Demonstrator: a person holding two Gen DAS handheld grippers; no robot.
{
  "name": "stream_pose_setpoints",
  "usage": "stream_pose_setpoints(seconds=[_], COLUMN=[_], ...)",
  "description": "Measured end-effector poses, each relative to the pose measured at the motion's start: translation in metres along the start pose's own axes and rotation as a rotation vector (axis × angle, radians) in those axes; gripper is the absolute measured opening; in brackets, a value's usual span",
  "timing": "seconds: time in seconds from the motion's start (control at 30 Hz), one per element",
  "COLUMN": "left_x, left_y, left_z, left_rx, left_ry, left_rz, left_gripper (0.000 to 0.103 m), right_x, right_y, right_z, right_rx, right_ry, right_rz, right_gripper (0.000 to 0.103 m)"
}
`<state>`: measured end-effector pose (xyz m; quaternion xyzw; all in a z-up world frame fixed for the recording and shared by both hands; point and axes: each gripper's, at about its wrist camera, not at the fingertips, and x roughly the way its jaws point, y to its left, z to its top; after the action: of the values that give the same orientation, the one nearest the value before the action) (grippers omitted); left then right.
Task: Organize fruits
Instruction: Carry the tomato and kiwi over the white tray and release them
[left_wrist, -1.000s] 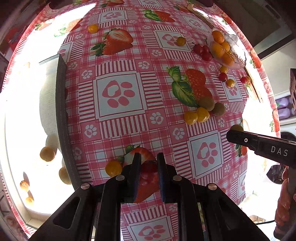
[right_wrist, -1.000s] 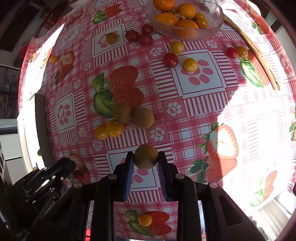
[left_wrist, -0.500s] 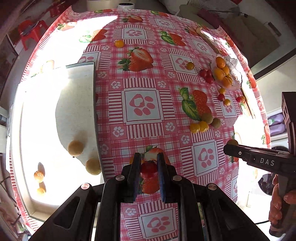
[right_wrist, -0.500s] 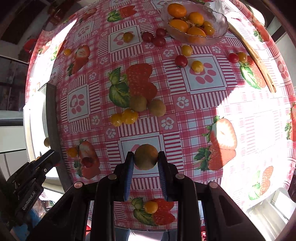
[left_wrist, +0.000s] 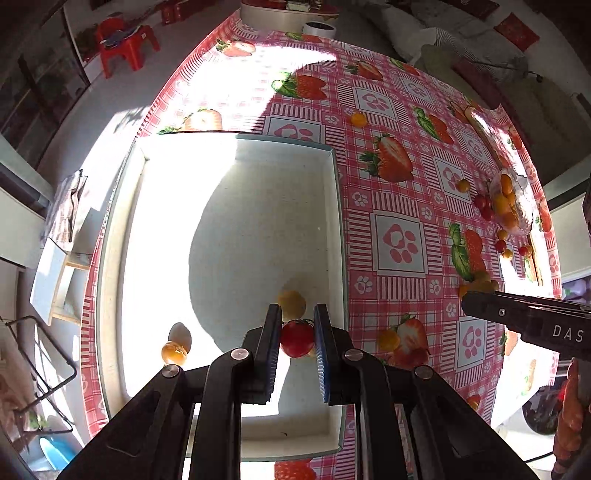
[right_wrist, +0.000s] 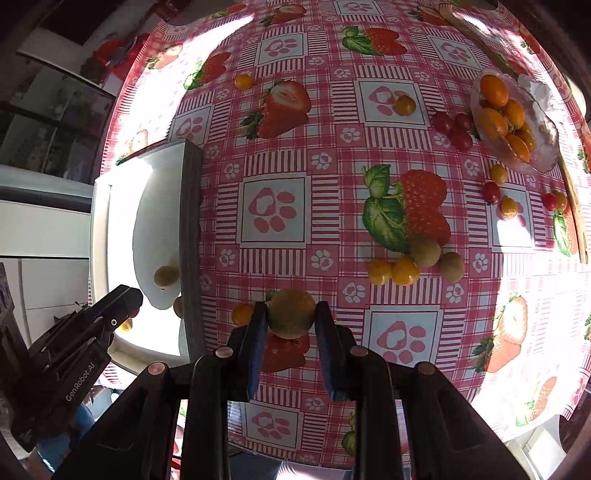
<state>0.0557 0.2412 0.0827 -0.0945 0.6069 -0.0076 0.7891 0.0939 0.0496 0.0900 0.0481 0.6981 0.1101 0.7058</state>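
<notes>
My left gripper (left_wrist: 296, 321) is shut on a red cherry tomato (left_wrist: 296, 338) and holds it above the white tray (left_wrist: 334, 206), near the tray's right wall. In the tray lie a yellowish round fruit (left_wrist: 291, 303) just beyond the tomato and an orange one (left_wrist: 174, 352) at the left. My right gripper (right_wrist: 288, 314) is shut on a brown-green round fruit (right_wrist: 290, 313) above the tablecloth, right of the tray (right_wrist: 190, 206). The left gripper (right_wrist: 125, 301) shows over the tray in the right wrist view.
A glass bowl (right_wrist: 543, 155) of orange fruits stands at the far right. Loose red and yellow tomatoes (right_wrist: 452, 127) and brown fruits (right_wrist: 424, 251) lie scattered on the pink strawberry tablecloth (right_wrist: 273, 210). A yellow tomato (right_wrist: 242, 314) lies by the tray. The right gripper (left_wrist: 524, 321) shows at the right.
My left gripper has risen and swung left with the red tomato, from above the cloth to over the tray. My right gripper has moved left towards the tray with its fruit.
</notes>
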Motion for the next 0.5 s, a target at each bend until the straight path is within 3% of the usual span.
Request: stream_pose_setpoints(seconds=[0.2,0.5], left_x=[0.009,0.032], left_y=[0.039,0.067], left_z=[0.009,0.019], left_rx=[-0.051,-0.070], left_ry=[-0.013,-0.010], left_rz=[0.056,0.104], left_gripper=[0.019,0.019], right_x=[0.023,0.067], right_y=[0.058,0.120], right_z=[0.021,0.052], right_rx=[-0.085,-0.173], right_ry=[0.025,0.050], right_rz=[0.030,0.056], right_gripper=[0.028,0.028])
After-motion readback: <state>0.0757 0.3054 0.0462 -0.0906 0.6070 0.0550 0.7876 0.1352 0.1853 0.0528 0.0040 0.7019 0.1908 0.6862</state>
